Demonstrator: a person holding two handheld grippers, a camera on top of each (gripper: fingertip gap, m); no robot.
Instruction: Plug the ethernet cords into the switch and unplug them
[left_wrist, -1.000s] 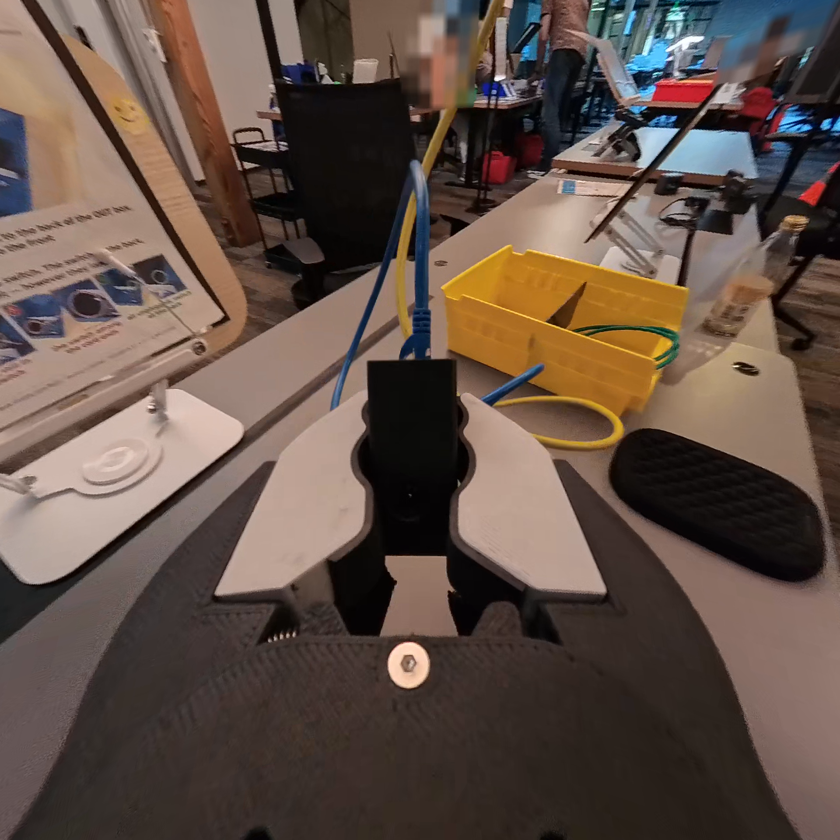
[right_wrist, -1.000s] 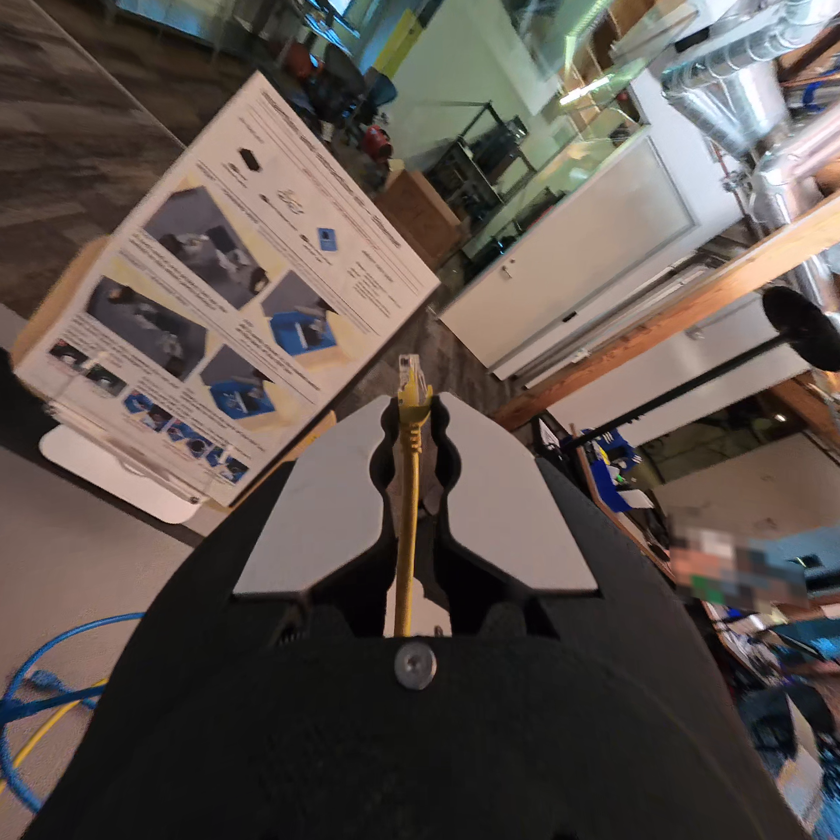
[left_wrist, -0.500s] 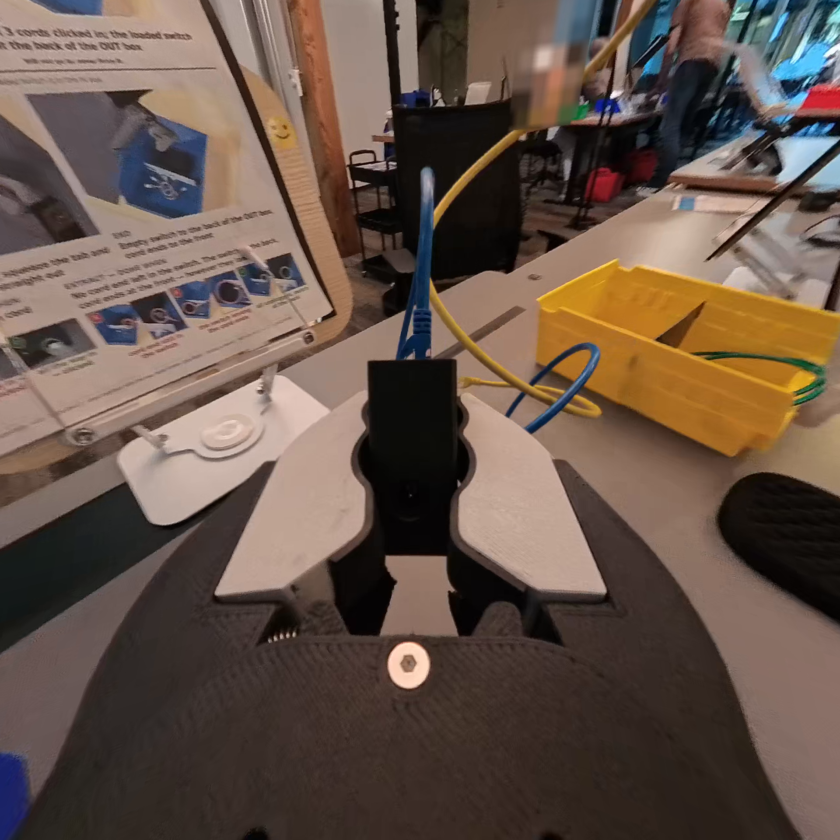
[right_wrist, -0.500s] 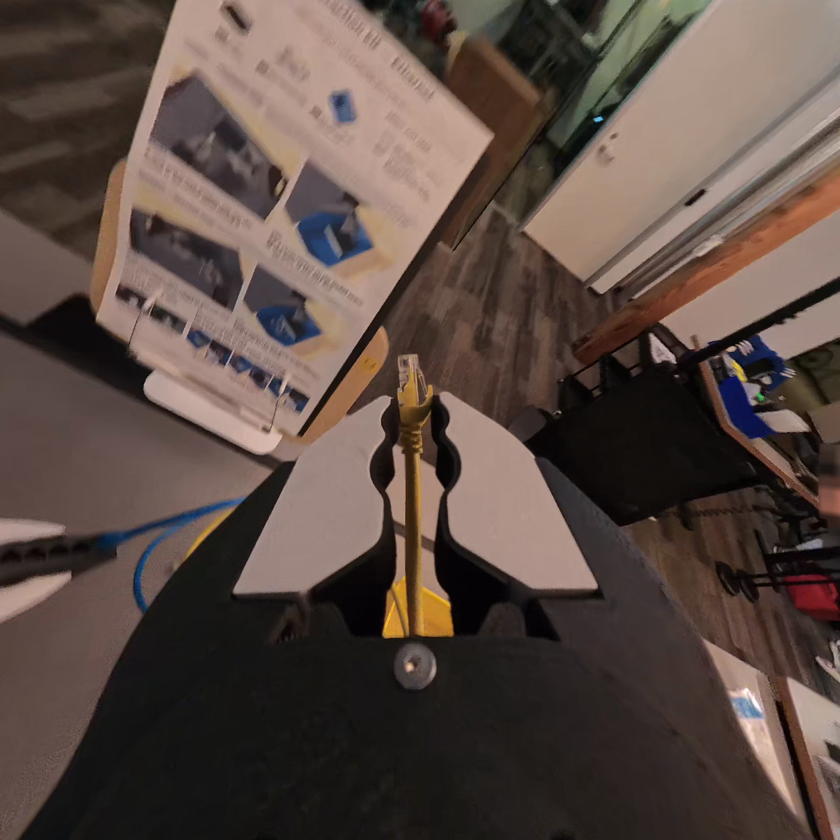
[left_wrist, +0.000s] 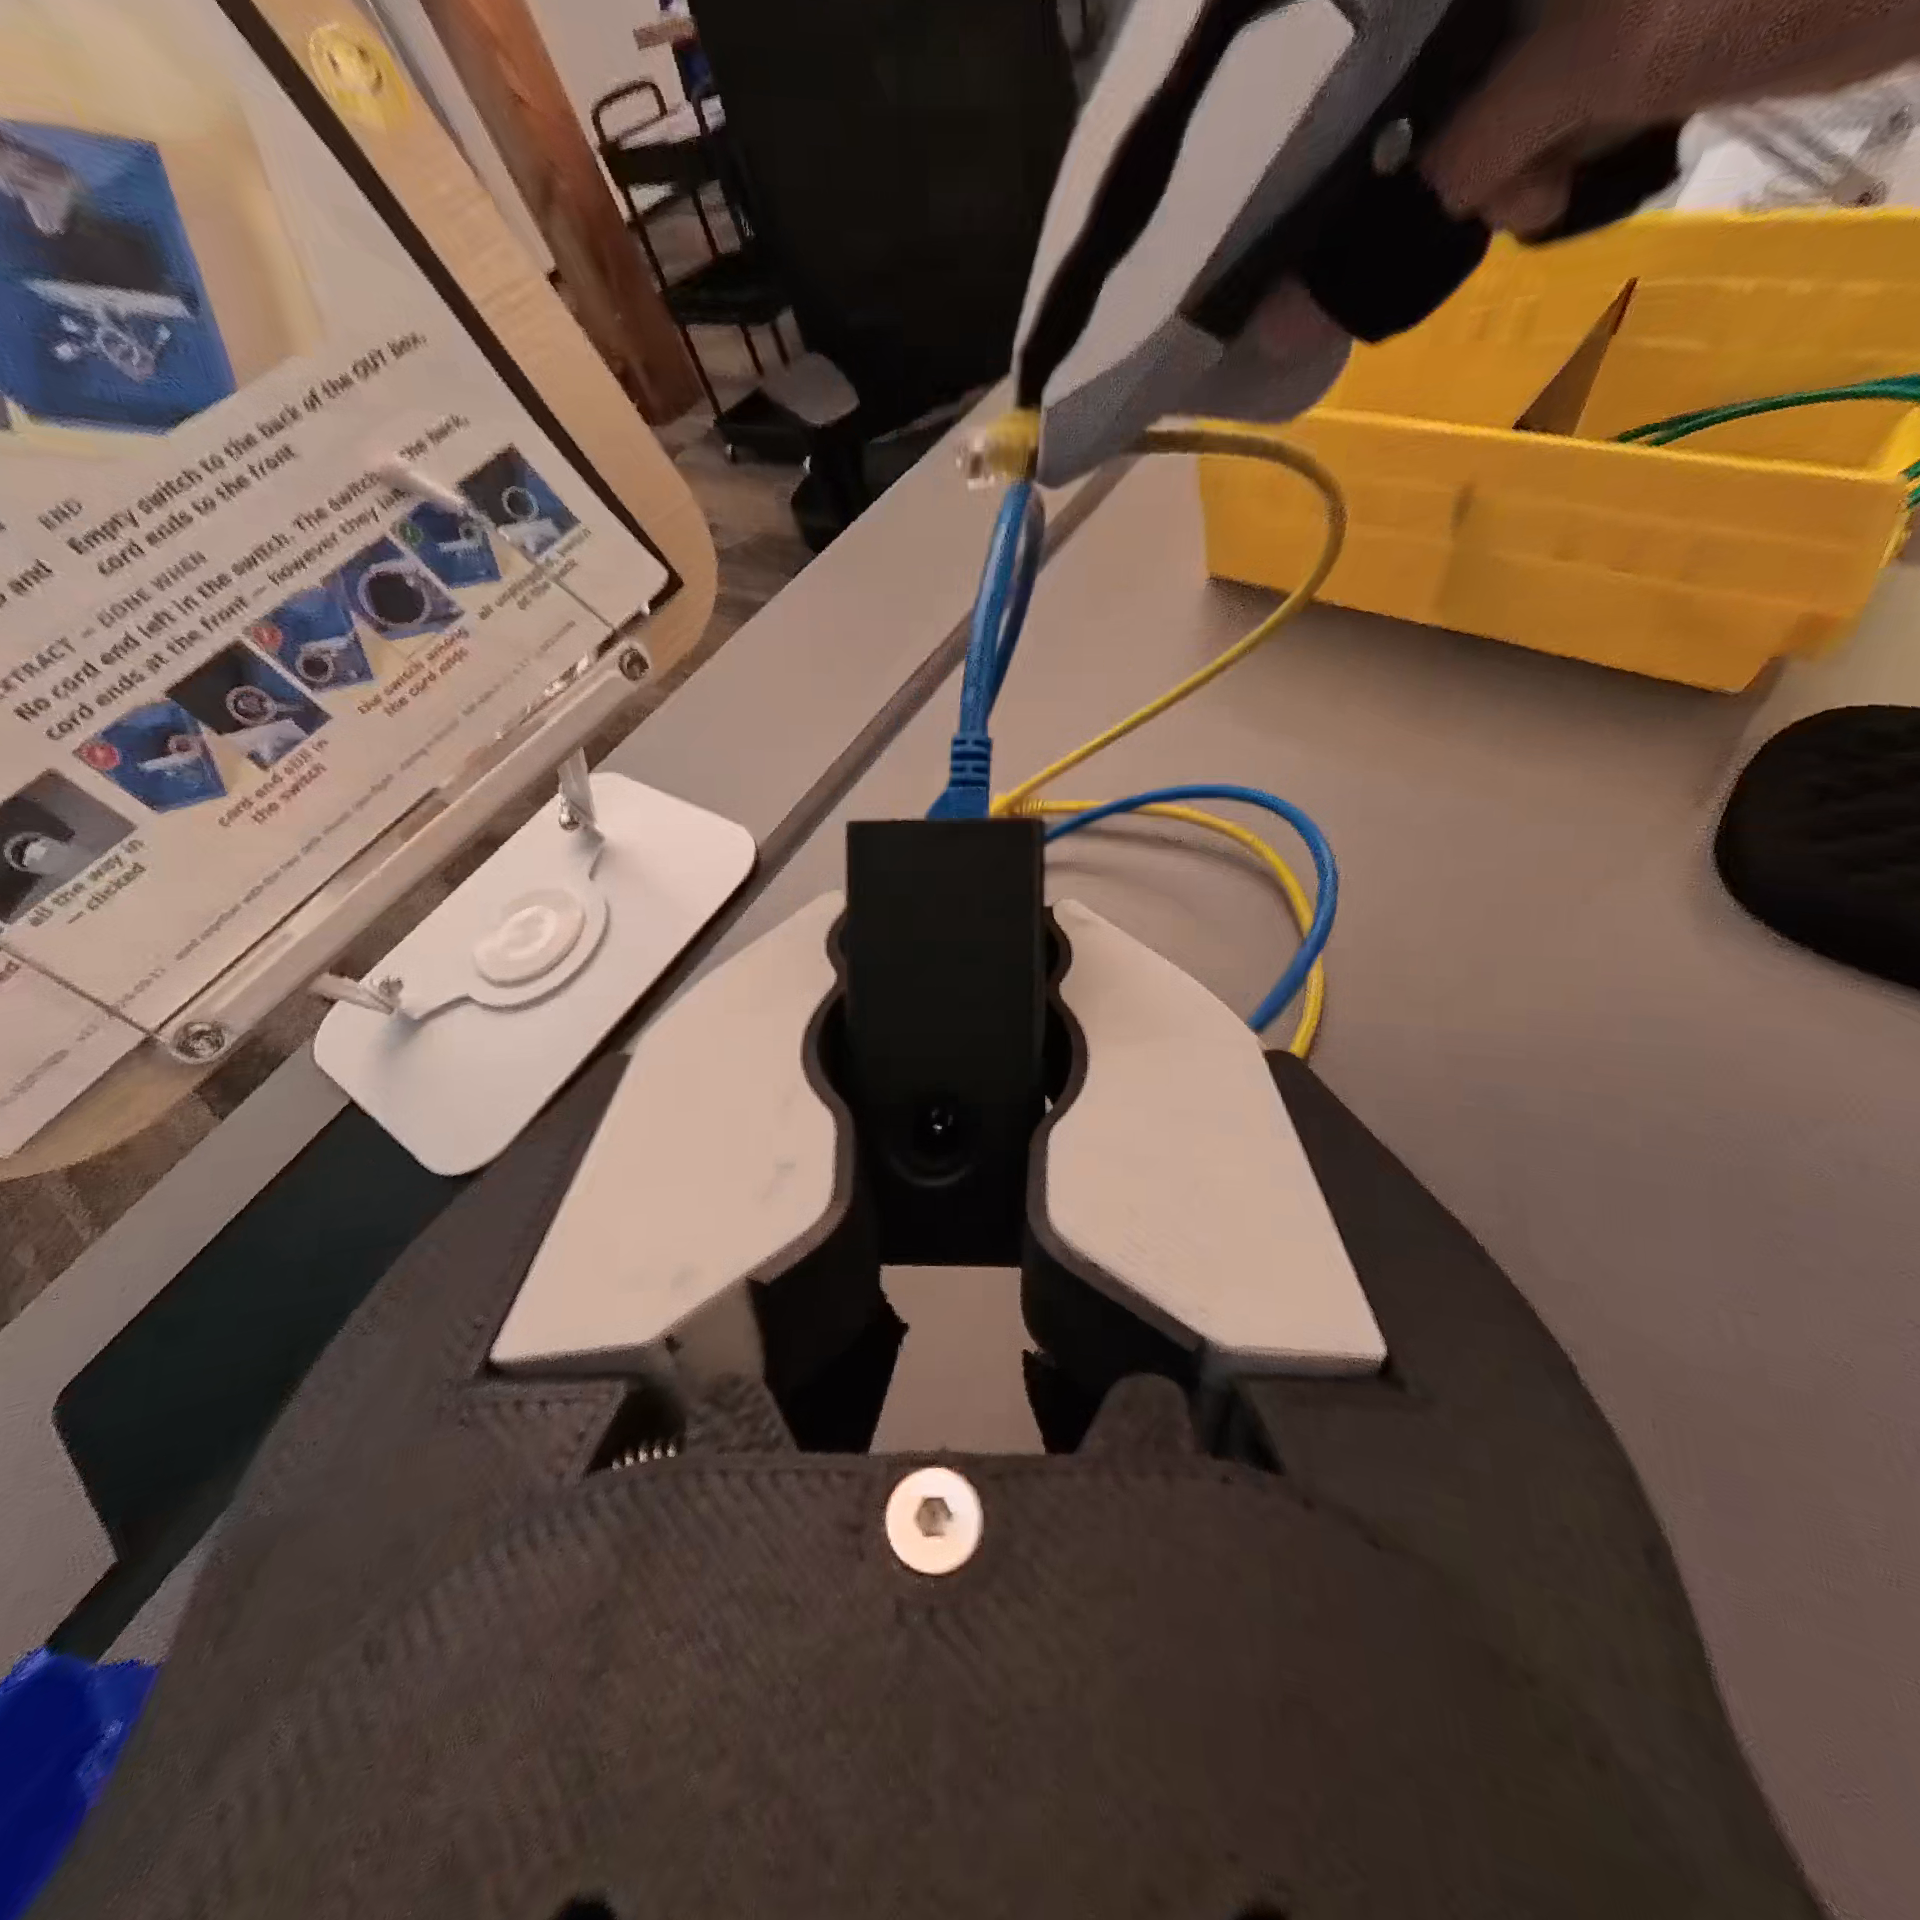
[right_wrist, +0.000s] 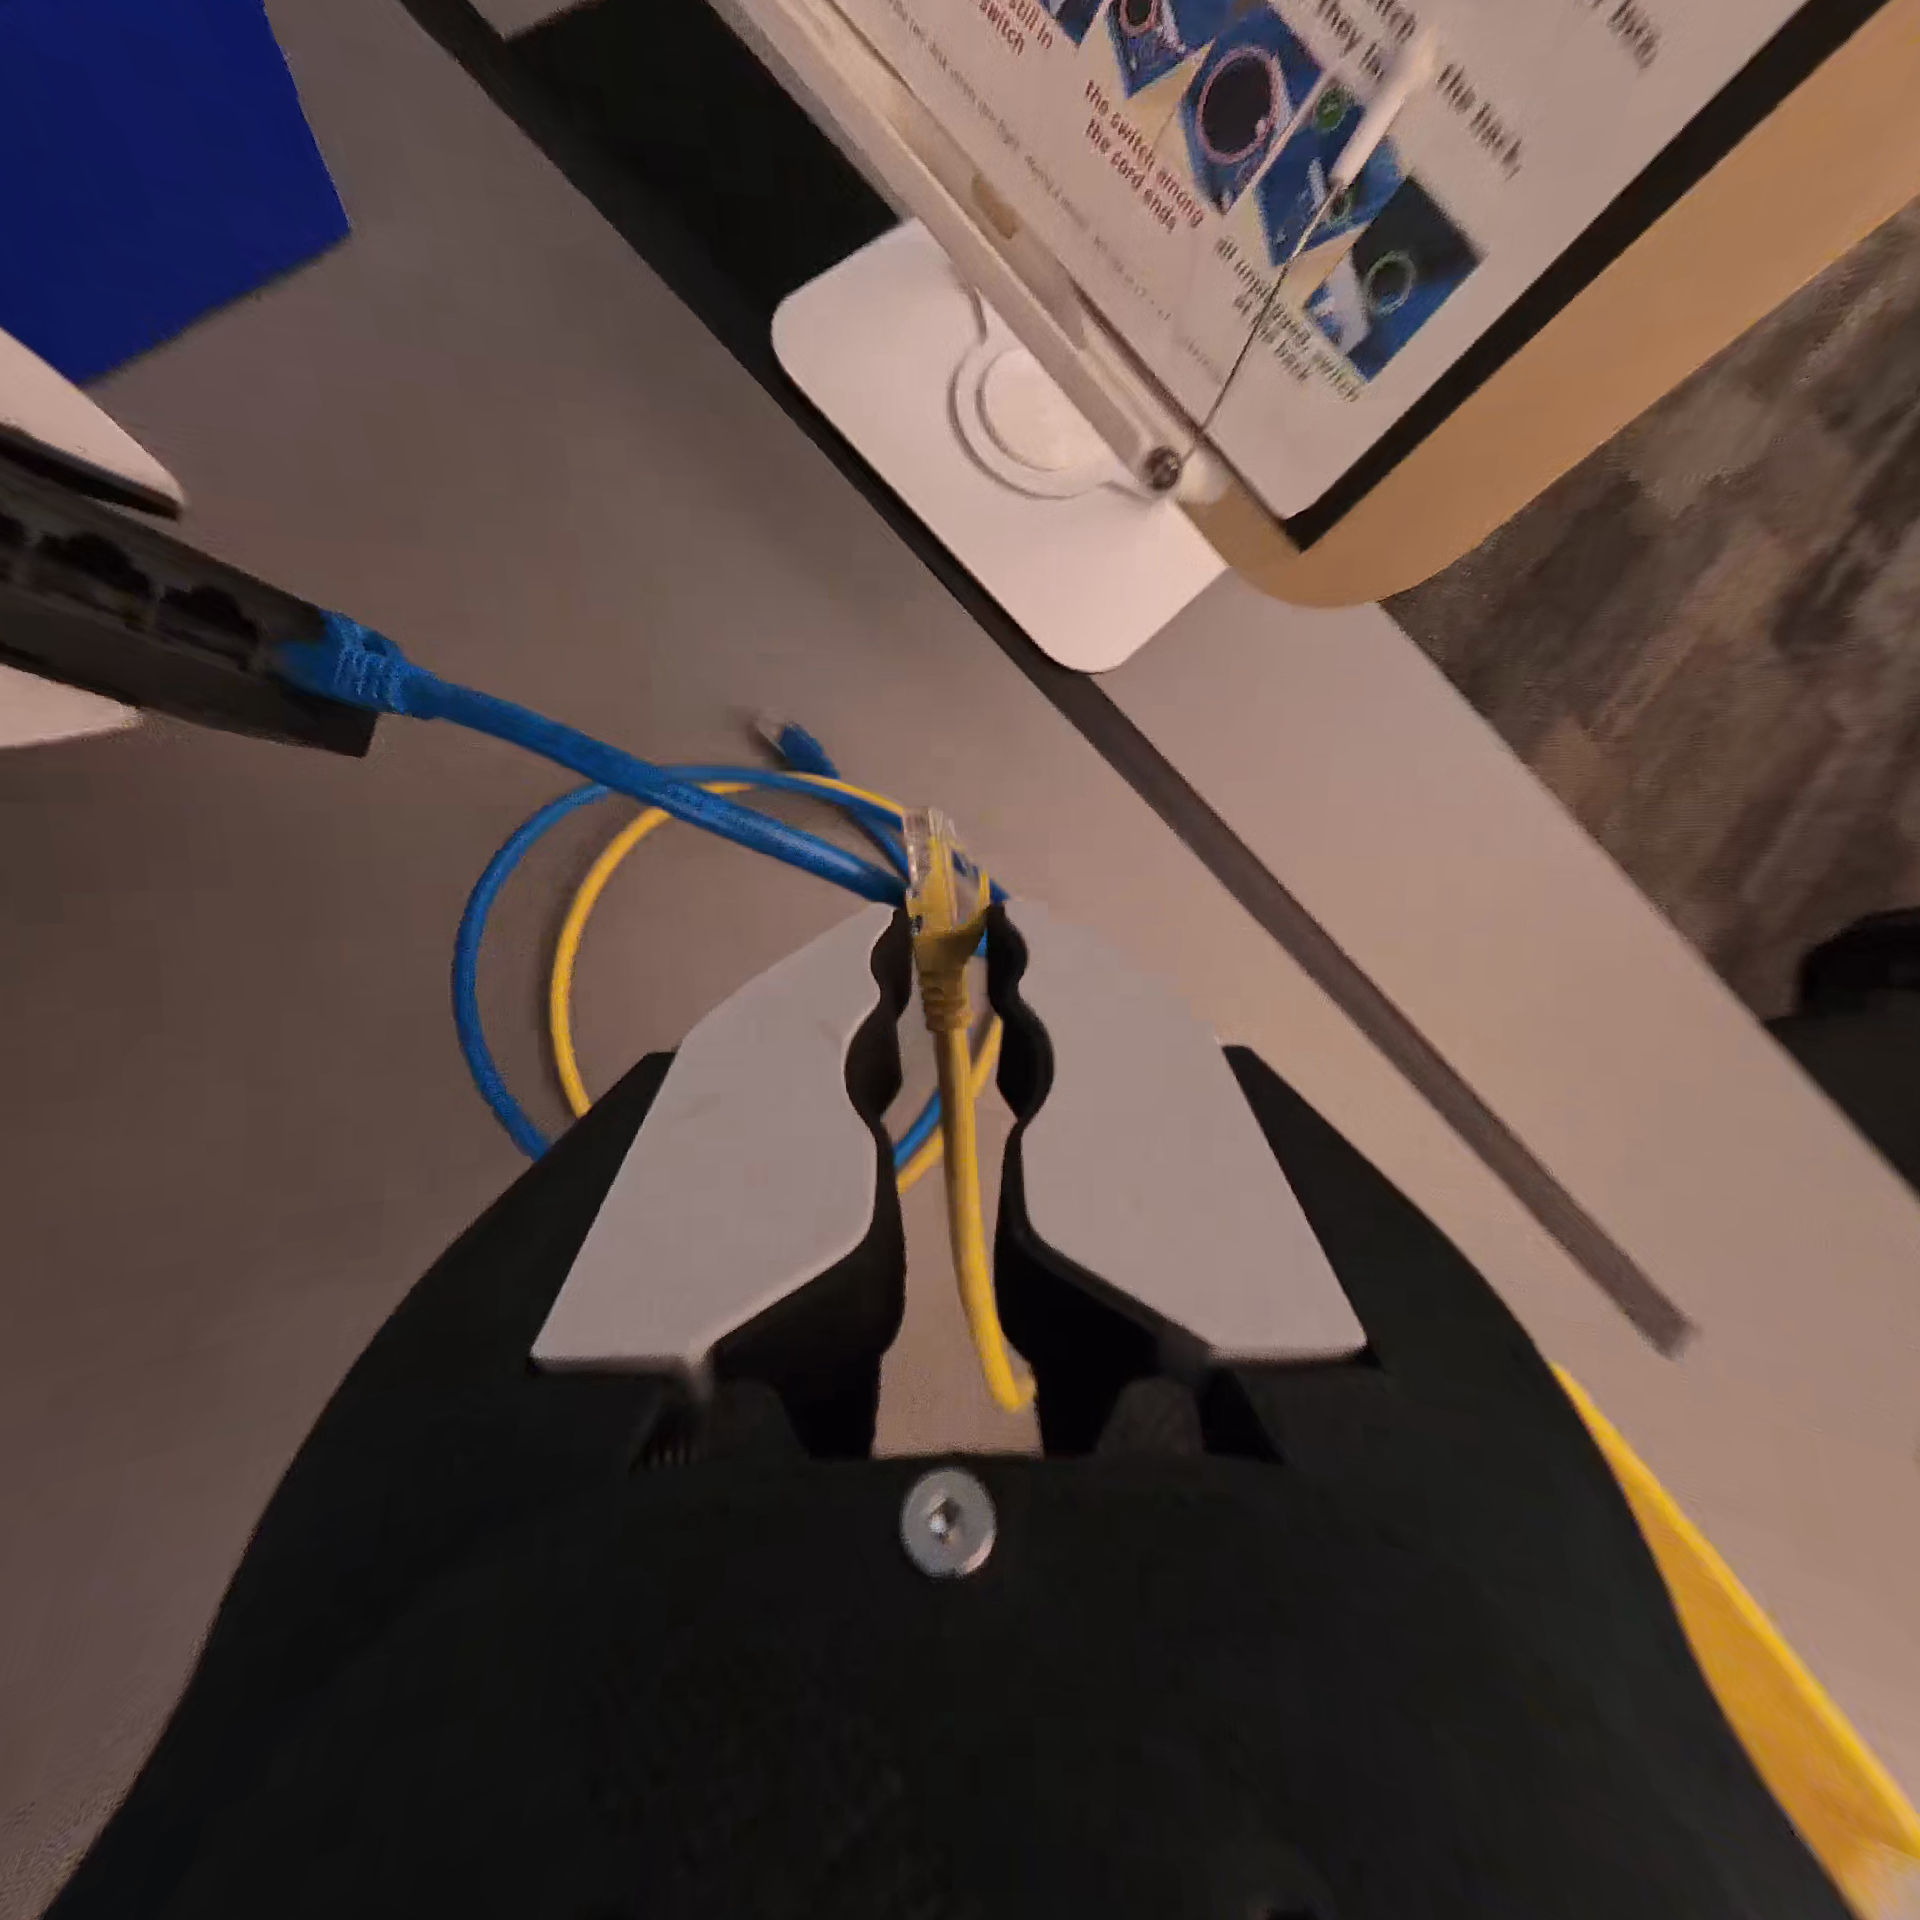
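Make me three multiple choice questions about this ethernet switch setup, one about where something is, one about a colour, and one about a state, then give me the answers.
1. Where is the yellow bin?
A. on the table, to the right beyond the switch
B. on the floor
C. on top of the instruction board

2. What colour is the cord plugged into the switch?
A. green
B. blue
C. red

3. What is the state of the yellow cord's plug?
A. seated in a port
C. lying loose on the table
B. held in the right gripper, not yet in the switch

Answers: 1 A, the left wrist view shows the bin resting on the grey table. 2 B, the blue cord enters the switch's end port. 3 B, the right gripper is closed on the plug, apart from the switch that the left gripper clamps.
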